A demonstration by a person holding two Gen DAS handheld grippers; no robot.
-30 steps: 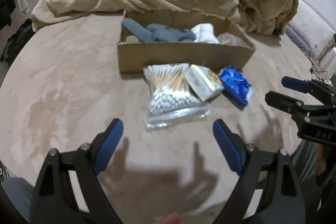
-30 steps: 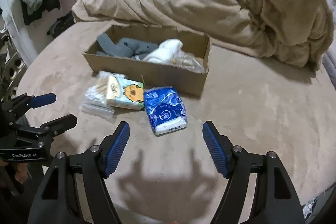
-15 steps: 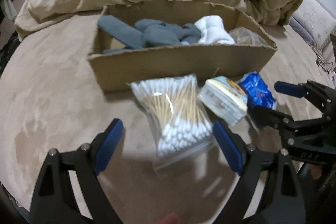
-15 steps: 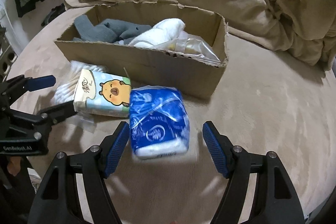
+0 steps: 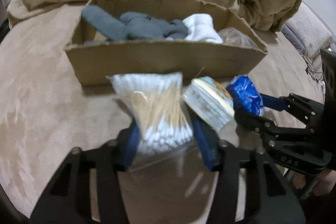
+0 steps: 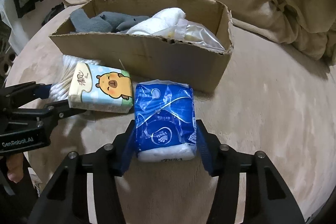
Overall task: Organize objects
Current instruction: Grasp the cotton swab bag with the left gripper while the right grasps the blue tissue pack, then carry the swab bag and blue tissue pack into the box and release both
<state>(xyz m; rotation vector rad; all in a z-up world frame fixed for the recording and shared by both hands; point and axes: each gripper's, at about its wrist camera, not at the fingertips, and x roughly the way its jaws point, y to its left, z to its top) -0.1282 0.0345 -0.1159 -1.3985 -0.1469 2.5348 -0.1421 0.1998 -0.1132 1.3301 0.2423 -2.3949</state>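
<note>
Squeezing a crinkly clear swab bag point(image 5: 161, 117), the left gripper point(image 5: 166, 140) sits at 6 o'clock of the torn cardboard box point(image 5: 163, 60). The right gripper point(image 6: 166, 144) pinches a shiny blue tissue pack point(image 6: 164, 119) on the soft bed point(image 6: 262, 108), open at 3 o'clock.

The left gripper point(image 5: 164, 135) points forward and low over the bed, and its two blue fingers point(image 5: 131, 146) are closed in on the near end of the bag of cotton swabs point(image 5: 156, 106), one finger on each side. The right gripper point(image 6: 164, 140) is in the same pose; its blue fingers point(image 6: 202, 144) press the two sides of the blue tissue pack point(image 6: 164, 117). The two grippers are side by side, near to each other, each one visible in the other's view. A bit of the person's hand point(image 6: 13, 169) shows under the left gripper.
</note>
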